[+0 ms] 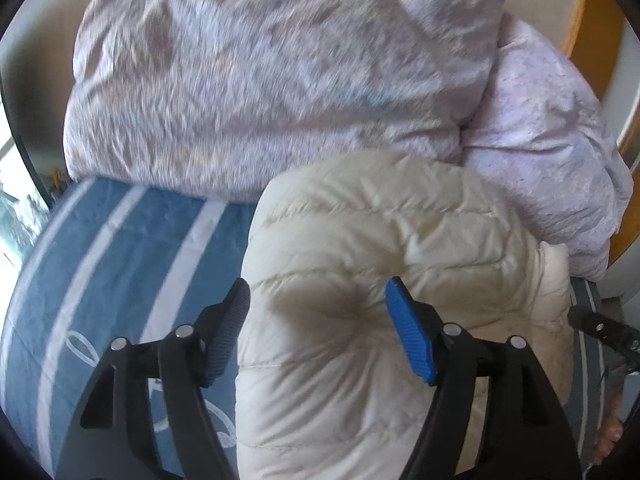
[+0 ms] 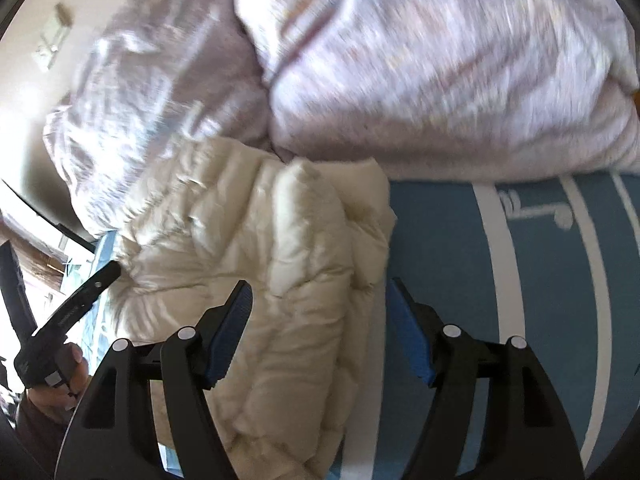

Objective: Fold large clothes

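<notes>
Both wrist views close, angled down along open fingers onto bed. Left looks from jacket's left side, right from opposite side. Shared: jacket, pink duvet, striped sheet.

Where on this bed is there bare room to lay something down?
Bare blue striped sheet lies beside the cream puffer jacket, below the lilac duvet. A second patch lies on the jacket's other side. The back is crowded with duvet.
</notes>
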The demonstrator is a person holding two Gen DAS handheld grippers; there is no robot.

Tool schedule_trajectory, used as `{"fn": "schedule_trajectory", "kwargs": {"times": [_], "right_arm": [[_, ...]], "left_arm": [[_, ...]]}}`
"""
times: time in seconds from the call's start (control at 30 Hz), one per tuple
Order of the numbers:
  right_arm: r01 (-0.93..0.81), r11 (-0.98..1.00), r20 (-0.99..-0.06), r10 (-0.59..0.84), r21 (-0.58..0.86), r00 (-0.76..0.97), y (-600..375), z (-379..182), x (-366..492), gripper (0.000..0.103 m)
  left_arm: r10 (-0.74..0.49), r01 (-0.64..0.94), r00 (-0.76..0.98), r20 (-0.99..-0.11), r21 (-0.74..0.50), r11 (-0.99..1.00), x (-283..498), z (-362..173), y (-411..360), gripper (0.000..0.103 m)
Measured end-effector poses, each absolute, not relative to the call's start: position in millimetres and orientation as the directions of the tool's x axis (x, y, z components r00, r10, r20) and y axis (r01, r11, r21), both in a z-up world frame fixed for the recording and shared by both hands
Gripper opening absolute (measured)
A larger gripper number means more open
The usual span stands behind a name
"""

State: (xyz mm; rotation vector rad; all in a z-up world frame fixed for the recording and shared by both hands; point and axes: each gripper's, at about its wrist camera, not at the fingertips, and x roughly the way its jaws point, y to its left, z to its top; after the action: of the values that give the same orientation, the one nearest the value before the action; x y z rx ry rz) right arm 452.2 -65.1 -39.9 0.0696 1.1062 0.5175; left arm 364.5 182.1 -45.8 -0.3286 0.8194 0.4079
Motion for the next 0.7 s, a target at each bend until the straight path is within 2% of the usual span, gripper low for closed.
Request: {"fn": "schedule_trajectory", "kwargs": {"times": [0.23, 0.57, 0.7], "right_arm": [[-0.485, 0.822, -0.803, 0.490, 0.298, 0.338, -36, -25, 428, 0.071], [-0.497, 0.842, -0.848, 0.410, 0.210, 0.336, -20, -69, 424, 0.070], [-0.481, 0.856, -0.843, 0.394, 0.190, 0.367, -21, -79, 428, 0.070]], "left_arm": [[0.244, -0.413, 0.622, -0.744, -0.047, 0.909, 364, -53, 155, 0.074], [0.261, -0.408, 0.606, -0.751, -0.012, 0.913, 365, -78, 157, 0.074], [0.271, -0.402, 0.609, -0.745, 0.004, 0.916, 367, -85, 158, 0.078]]}}
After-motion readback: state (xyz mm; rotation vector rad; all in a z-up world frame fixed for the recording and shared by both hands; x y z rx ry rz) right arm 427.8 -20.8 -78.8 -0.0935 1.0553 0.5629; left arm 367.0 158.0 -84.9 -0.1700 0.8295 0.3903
